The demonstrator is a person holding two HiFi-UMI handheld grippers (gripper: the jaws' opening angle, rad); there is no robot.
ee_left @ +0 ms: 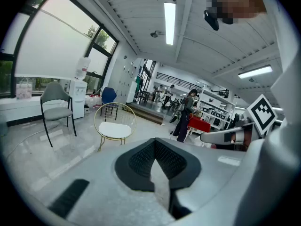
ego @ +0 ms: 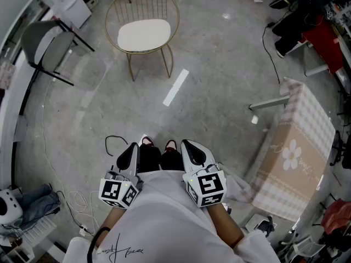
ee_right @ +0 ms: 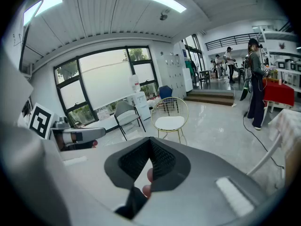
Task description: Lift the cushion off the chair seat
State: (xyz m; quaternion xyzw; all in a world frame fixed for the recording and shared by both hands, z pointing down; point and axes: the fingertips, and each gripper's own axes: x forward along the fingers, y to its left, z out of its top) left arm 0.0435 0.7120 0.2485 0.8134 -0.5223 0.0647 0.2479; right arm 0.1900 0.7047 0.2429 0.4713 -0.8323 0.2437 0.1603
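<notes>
Both tools are idling close to the body: the left gripper (ego: pixel 129 158) and the right gripper (ego: pixel 194 153) are each showing jaws pressed fully together with nothing between the pads, and both are pointing slightly downward toward the floor (ego: pixel 219 75). The cushion (ego: pixel 143 35) is lying flat on the seat of the gold wire chair (ego: pixel 141 5), well apart from both grippers and straight ahead across open floor; it is filling most of the seat inside the round frame. The left gripper view is showing the same pad (ee_left: pixel 114 129) as a thin, pale, rounded slab, and the right gripper view (ee_right: pixel 170 122) is agreeing. Judgement: it is looking soft and light, probably a fabric-covered foam pad, so it is likely bending and sagging if pinched at one point only. Fabric is suggesting decent friction against the pads, not slippery and not fragile. The best hold is looking like the front edge nearest the person, or the two side edges with one gripper each, with a lower jaw sliding between pad and seat. Whether ties are fixing it to the frame I cannot tell.
</notes>
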